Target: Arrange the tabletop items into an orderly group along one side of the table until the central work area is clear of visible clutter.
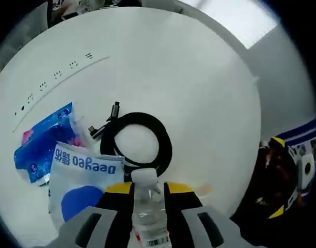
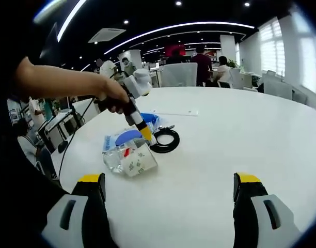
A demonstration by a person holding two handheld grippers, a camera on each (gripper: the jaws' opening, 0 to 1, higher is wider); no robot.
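Observation:
A clear plastic water bottle [image 1: 147,206] with a white cap lies between the yellow-tipped jaws of my left gripper [image 1: 145,188], which is shut on it. In the right gripper view the same bottle [image 2: 129,159] hangs just above the white table [image 2: 240,144] under the left gripper [image 2: 146,135], held by a person's hand. Just beyond the bottle lie a coiled black cable [image 1: 142,142] [image 2: 166,140], a white and blue Deeyeo tissue pack [image 1: 83,175] and a blue packet [image 1: 42,142] [image 2: 149,120]. My right gripper [image 2: 169,181] stands wide open over bare table, nothing between its jaws.
A long white power strip [image 1: 60,75] [image 2: 173,112] lies on the round table [image 1: 199,103] past the items. Chairs [image 2: 179,74] and standing people are behind the far edge. Desks and a cable hang off the left side.

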